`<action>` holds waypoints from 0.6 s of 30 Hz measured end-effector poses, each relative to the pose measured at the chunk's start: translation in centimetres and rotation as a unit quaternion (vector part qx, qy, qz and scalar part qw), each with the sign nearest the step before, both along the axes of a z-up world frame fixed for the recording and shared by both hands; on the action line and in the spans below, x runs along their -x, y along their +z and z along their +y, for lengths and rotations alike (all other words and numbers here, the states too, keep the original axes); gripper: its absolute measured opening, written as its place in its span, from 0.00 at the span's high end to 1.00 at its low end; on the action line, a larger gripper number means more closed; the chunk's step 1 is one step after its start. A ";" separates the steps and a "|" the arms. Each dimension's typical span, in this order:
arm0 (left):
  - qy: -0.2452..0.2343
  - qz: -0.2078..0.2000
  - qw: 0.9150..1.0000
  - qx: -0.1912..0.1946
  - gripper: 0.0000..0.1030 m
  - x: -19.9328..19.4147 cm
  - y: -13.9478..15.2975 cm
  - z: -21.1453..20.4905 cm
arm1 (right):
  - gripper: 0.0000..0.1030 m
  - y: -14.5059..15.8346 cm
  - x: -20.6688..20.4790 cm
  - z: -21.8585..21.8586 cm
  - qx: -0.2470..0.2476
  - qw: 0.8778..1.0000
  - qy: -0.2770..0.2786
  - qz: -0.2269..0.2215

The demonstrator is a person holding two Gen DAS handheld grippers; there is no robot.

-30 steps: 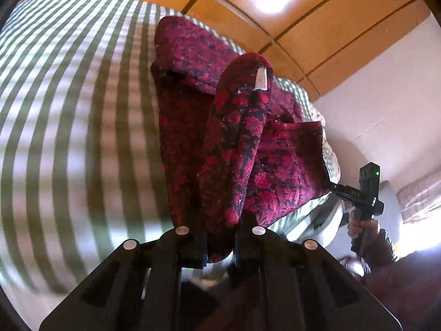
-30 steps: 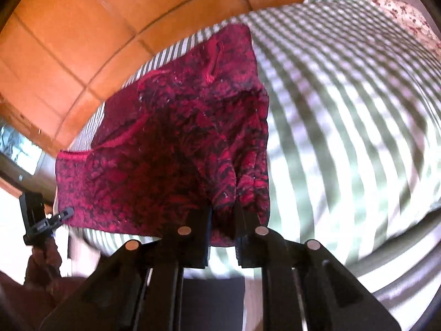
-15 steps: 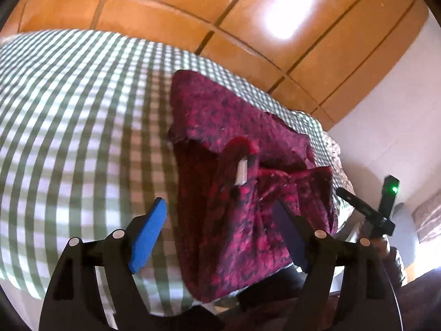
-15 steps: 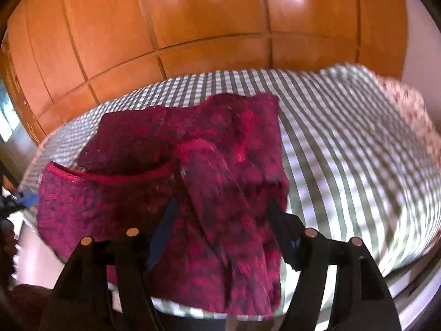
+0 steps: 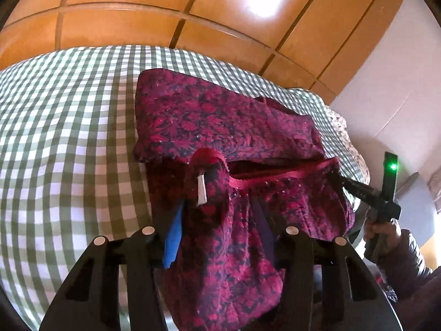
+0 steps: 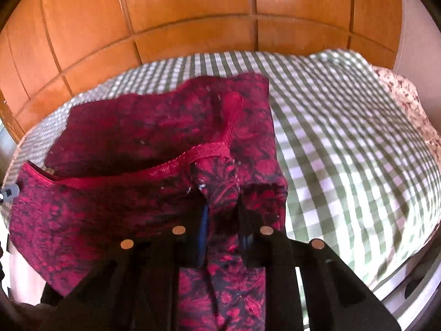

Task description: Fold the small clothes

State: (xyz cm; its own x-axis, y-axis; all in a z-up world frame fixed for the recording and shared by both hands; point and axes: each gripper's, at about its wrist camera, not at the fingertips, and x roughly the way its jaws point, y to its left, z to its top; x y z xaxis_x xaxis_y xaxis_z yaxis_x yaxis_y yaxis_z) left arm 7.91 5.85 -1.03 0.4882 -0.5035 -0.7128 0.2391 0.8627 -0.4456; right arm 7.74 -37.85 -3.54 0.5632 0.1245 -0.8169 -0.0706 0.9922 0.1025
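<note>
A dark red flowered garment (image 5: 220, 127) lies partly folded on the green checked bed (image 5: 69, 127); it has a red waistband and a white label (image 5: 202, 190). My left gripper (image 5: 217, 220) is open, its jaws either side of a raised fold of the cloth near the label. In the right wrist view the same garment (image 6: 132, 143) hangs over the bed's near edge. My right gripper (image 6: 223, 220) has its jaws narrowly apart around a bunched fold of the cloth; whether it grips is unclear. The right gripper also shows in the left wrist view (image 5: 366, 193) at the garment's right edge.
Orange wooden wardrobe panels (image 6: 193, 13) stand behind the bed. A flowered pillow (image 6: 405, 93) lies at the bed's far right. A white wall (image 5: 386, 82) is at the right in the left wrist view.
Both grippers let go of the cloth and opened half a second ago. Now both have come back in over folds of the garment, and the right jaws have narrowed.
</note>
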 end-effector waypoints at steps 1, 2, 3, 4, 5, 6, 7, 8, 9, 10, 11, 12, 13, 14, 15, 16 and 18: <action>0.003 0.008 1.000 0.004 0.53 -0.3 -0.4 0.1 | 0.80 -0.3 0.0 -0.1 -0.001 1.000 -0.001 0.001; 0.009 0.017 1.000 0.008 0.53 -0.6 -0.9 0.3 | 0.79 -0.7 -0.1 -0.2 -0.003 1.000 -0.003 0.001; 0.018 0.026 0.999 0.017 0.53 -0.9 -1.5 0.8 | 0.79 -0.8 -0.2 -0.2 -0.003 1.000 -0.004 0.001; 0.021 0.032 0.999 0.025 0.53 -1.0 -1.9 1.0 | 0.79 -0.9 -0.1 -0.2 -0.003 1.000 -0.004 -0.001; 0.024 0.037 0.999 0.030 0.53 -0.9 -2.2 1.3 | 0.79 -0.9 -0.2 -0.3 -0.002 1.000 -0.003 -0.001; 0.024 0.034 0.999 0.029 0.55 -0.7 -2.3 1.3 | 0.79 -0.9 -0.2 -0.3 0.000 1.000 -0.001 -0.001; 0.019 0.027 0.999 0.028 0.67 -0.4 -2.0 1.2 | 0.79 -0.8 -0.1 -0.1 0.001 1.000 0.000 0.000; 0.015 0.017 0.999 0.026 0.85 -0.1 -1.6 1.2 | 0.81 -0.5 0.0 0.0 -0.001 1.000 0.002 0.002; 0.019 0.004 0.999 0.028 0.85 0.4 -1.0 1.3 | 0.82 -0.1 0.1 0.0 -0.005 1.000 0.006 0.001; 0.023 -0.008 0.999 0.036 0.86 0.8 -0.5 1.6 | 0.83 0.3 0.5 0.0 -0.010 1.000 0.011 -0.002; 0.028 -0.018 0.998 0.044 0.86 1.3 0.0 2.0 | 0.84 1.1 1.0 0.0 -0.016 1.000 0.015 -0.005; 0.032 -0.024 0.998 0.049 0.86 1.7 0.4 2.3 | 0.85 1.5 1.3 -0.1 -0.020 1.000 0.018 -0.007; 0.032 -0.028 0.998 0.047 0.86 2.2 0.7 2.4 | 0.85 2.1 1.7 -0.2 -0.026 0.999 0.021 -0.009; 0.028 -0.036 0.998 0.038 0.86 2.8 1.2 2.2 | 0.85 2.7 2.2 -0.2 -0.031 0.999 0.023 -0.014; 0.022 -0.044 0.998 0.031 0.87 3.3 1.6 1.9 | 0.86 3.4 2.5 -0.2 -0.038 0.999 0.024 -0.019; 0.017 -0.051 0.998 0.025 0.87 3.8 2.0 1.7 | 0.86 4.1 2.8 -0.4 -0.049 0.998 0.026 -0.024; 0.017 -0.062 0.998 0.025 0.87 4.6 2.8 1.5 | 0.86 5.9 3.3 -0.8 -0.073 0.996 0.028 -0.042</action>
